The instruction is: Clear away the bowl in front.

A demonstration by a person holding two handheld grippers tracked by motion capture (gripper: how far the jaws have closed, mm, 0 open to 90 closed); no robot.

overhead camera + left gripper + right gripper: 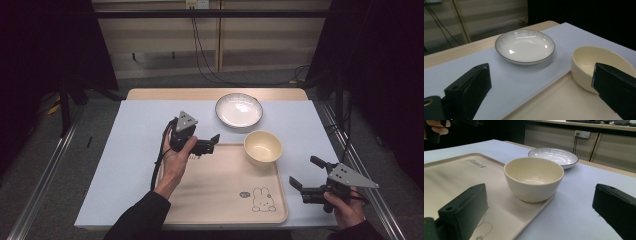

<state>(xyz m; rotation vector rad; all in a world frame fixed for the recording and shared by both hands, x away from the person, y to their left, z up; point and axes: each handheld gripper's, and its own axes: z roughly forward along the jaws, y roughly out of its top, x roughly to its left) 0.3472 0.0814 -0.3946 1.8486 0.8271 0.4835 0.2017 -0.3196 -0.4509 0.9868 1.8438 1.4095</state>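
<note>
1. Cream bowl (534,178) before my claws: glossy glazed ceramic.
2. White plate (525,46): shiny, finely ribbed.
3. Tray (220,192): smooth matt plastic.
4. My jaws: matt black.

high view: overhead, facing forward, far
left gripper view: low, close, facing white plate (525,46)
right gripper view: low, close, facing cream bowl (534,178)
shared: both dishes

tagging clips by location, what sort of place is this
Probably a lab recording station, not a kitchen: a table framed by metal rails, cables to a wall socket, dark curtains around.
</note>
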